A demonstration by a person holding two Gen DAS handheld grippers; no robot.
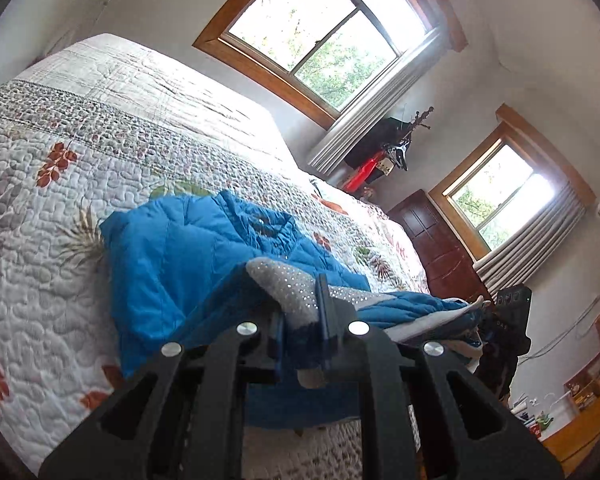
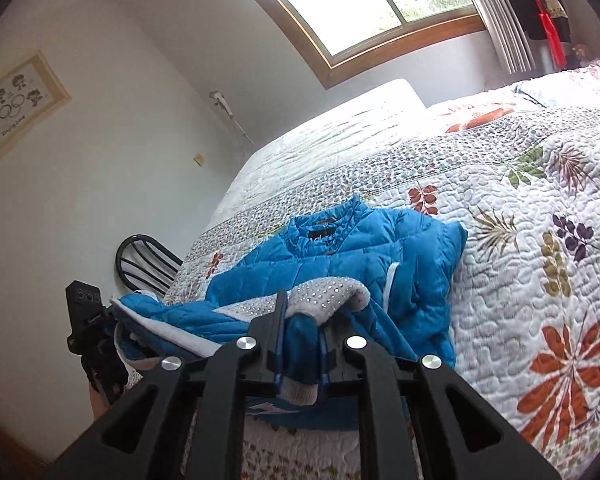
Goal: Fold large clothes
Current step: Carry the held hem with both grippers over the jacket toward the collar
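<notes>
A bright blue quilted puffer jacket (image 1: 172, 256) lies on the bed, on a white quilted bedspread printed with orange and green leaves (image 1: 52, 208), close to the bed's near edge. Its collar end points toward the far side of the bed, and its lower part is lifted off the cover toward me. A grey lining panel studded with small shiny dots (image 1: 284, 280) is turned up along that lifted hem.

My left gripper (image 1: 300, 344) has its jaws drawn narrow and clamped on a bunch of the blue fabric and grey lining at the hem. From the right wrist view the same jacket (image 2: 360, 256) spreads out ahead, its collar farthest from me, and the dotted grey panel (image 2: 328, 292) curls over just beyond my right gripper (image 2: 300, 356). Its jaws are likewise narrow and pinch a fold of blue cloth with a bit of grey edge hanging below them.

The two grippers hold the hem at points apart from each other, with a stretch of jacket edge sagging between them.

Beyond the bed a wood-framed window (image 1: 320, 36) lets in daylight. A dark metal chair back (image 2: 148, 264) stands beside the bed's far corner, and a framed picture (image 2: 16, 100) hangs on the white wall.
</notes>
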